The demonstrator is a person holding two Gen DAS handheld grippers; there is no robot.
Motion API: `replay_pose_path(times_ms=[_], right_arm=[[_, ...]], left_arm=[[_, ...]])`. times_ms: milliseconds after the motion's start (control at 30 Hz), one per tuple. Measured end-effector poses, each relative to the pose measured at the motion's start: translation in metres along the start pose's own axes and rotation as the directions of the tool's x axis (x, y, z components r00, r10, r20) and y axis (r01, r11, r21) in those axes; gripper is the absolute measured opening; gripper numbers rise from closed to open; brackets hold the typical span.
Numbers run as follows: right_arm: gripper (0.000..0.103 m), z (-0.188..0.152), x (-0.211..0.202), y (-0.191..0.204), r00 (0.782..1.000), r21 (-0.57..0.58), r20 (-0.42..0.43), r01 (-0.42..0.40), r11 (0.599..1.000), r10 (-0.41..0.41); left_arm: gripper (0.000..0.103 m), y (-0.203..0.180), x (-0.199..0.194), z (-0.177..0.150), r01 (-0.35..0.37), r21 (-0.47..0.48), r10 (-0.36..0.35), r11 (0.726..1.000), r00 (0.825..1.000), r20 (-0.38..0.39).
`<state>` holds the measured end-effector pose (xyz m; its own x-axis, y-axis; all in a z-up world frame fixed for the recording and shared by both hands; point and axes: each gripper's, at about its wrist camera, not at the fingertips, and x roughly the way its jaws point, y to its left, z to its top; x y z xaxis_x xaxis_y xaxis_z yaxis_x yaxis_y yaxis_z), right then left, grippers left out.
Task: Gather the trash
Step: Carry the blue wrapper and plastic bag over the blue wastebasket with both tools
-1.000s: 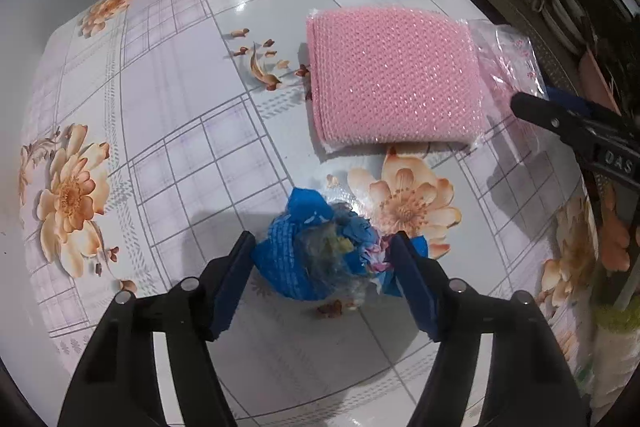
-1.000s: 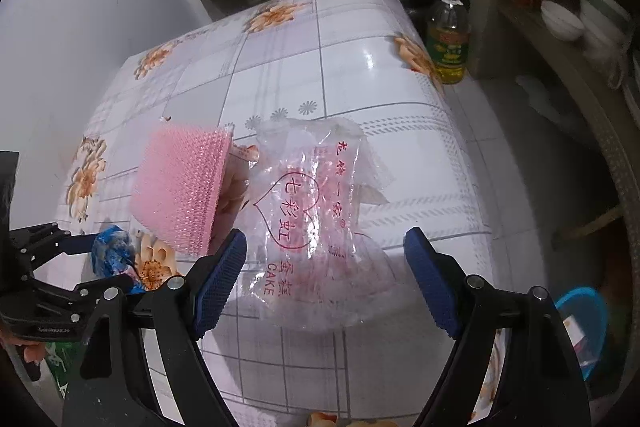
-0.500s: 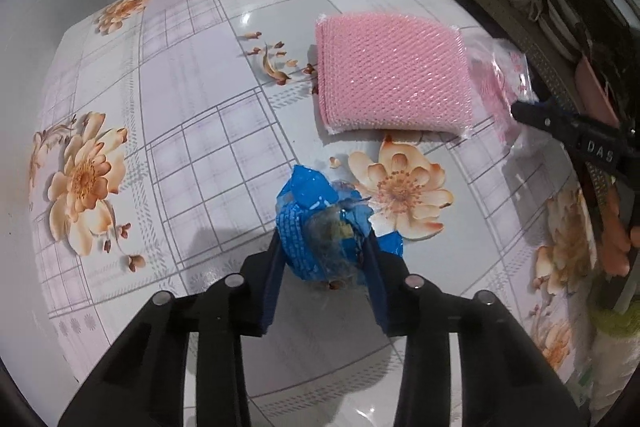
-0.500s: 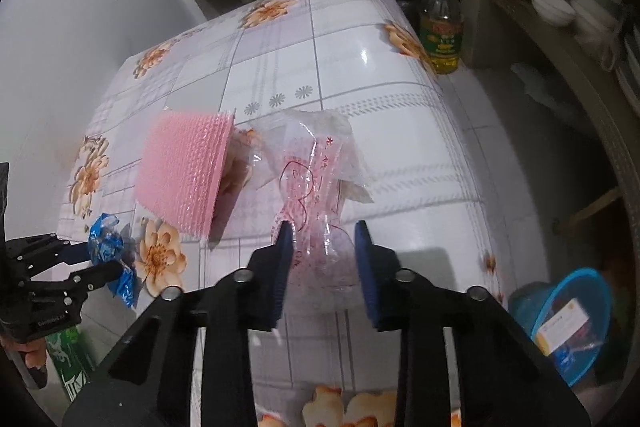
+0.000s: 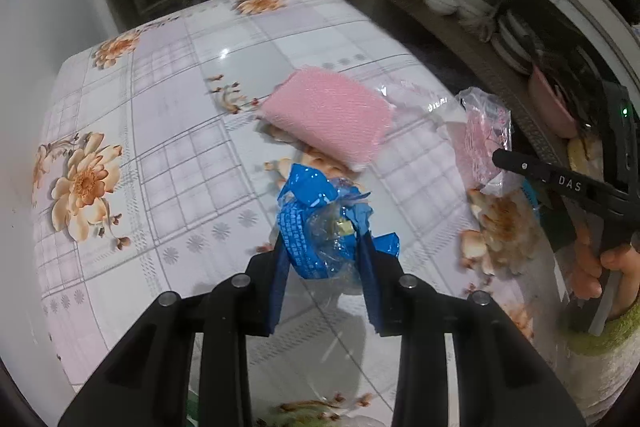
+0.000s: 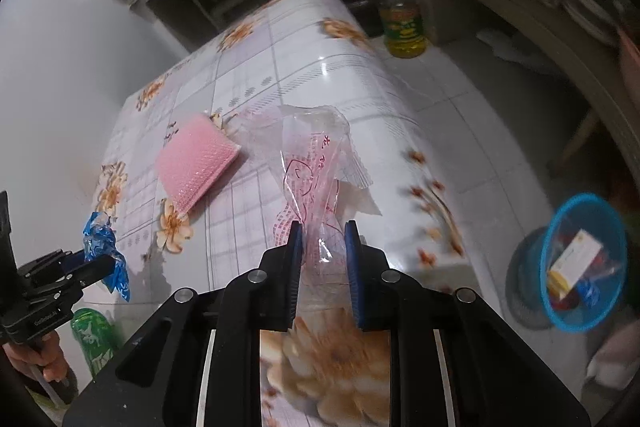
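Left gripper point(image 5: 322, 247) is closing on the blue wrapper point(image 5: 320, 223), clear of the table point(image 5: 160, 131); right gripper point(image 6: 322, 259) is closing on the clear bag point(image 6: 316, 179). Bin point(image 6: 580, 263) sits at 3 o'clock in the right view: keep both squeezes firm, carry over its rim, then release.

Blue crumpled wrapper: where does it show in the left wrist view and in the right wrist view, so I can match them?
Left wrist view: blue crumpled wrapper sits centre, between the pads of the left hand-held gripper, whose jaws are closing on it.
Right wrist view: the wrapper is at the far left edge, pinched in that same gripper.
Shared landmark: the pink mesh pad on the table.
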<state>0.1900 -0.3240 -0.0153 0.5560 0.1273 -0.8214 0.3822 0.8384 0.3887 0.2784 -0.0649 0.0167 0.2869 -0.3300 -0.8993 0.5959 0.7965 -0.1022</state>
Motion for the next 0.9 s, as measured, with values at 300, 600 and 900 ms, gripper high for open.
replay_pose_path(times_ms=[300,600,900], right_arm=[[0.019,-0.032,-0.040,-0.017,0.999,0.049,0.046,-0.026,0.998,0.024],[0.019,-0.068,-0.065,-0.018,0.997,0.053,0.044,-0.066,0.996,0.064],[0.019,-0.087,-0.099,-0.038,0.991,0.114,0.108,-0.086,0.990,0.073]], left_arm=[[0.031,-0.039,-0.018,-0.031,0.080,0.021,-0.081,0.997,0.996,0.033],[0.031,-0.088,-0.021,-0.063,0.095,0.078,-0.100,0.992,0.993,0.068],[0.031,-0.101,-0.031,-0.079,0.069,0.080,-0.078,0.994,0.991,0.113]])
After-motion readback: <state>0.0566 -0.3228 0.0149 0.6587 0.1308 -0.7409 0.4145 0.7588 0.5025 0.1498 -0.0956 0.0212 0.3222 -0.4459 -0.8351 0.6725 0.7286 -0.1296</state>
